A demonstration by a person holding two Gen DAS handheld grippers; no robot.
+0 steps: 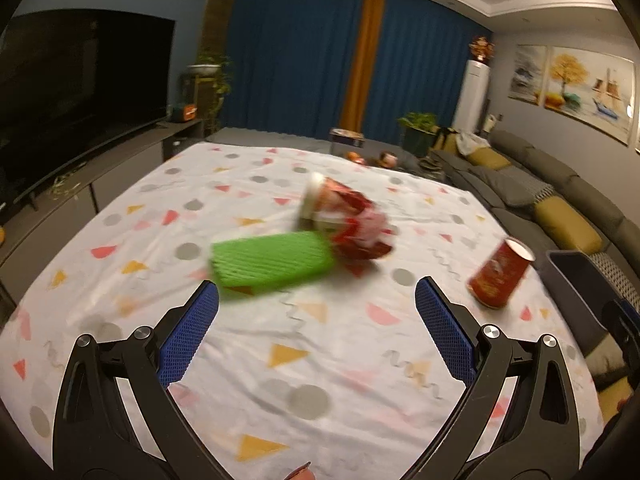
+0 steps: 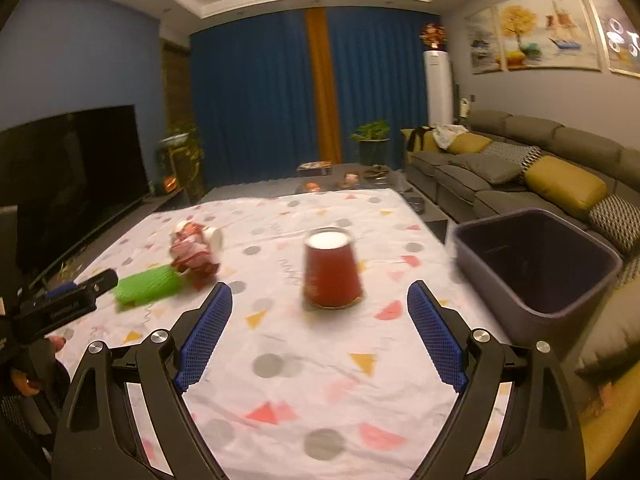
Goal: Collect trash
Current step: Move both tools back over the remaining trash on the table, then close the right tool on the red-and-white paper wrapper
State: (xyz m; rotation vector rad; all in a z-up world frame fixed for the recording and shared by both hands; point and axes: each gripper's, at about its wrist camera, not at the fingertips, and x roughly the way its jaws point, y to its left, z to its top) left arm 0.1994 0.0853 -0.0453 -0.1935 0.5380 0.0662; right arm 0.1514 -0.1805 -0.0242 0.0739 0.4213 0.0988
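A flat green ribbed piece [image 1: 271, 260] lies on the patterned tablecloth [image 1: 320, 360], just beyond my open left gripper [image 1: 317, 292]. Behind it rests a crumpled red and white cup and wrapper [image 1: 348, 220]. A red paper cup [image 1: 500, 276] stands upside down to the right. In the right wrist view that red cup [image 2: 331, 270] stands just ahead of my open right gripper [image 2: 320, 294], between the lines of its blue fingers [image 2: 206, 336]. The green piece [image 2: 146, 283] and crumpled trash [image 2: 194, 254] lie to its left. Nothing is held.
A dark bin [image 2: 536, 264] stands open at the table's right edge, also seen as the bin [image 1: 580, 280] in the left wrist view. A grey sofa [image 2: 520, 172] runs along the right. A TV [image 1: 80, 92] is on the left. The other gripper's body [image 2: 60, 304] reaches in at left.
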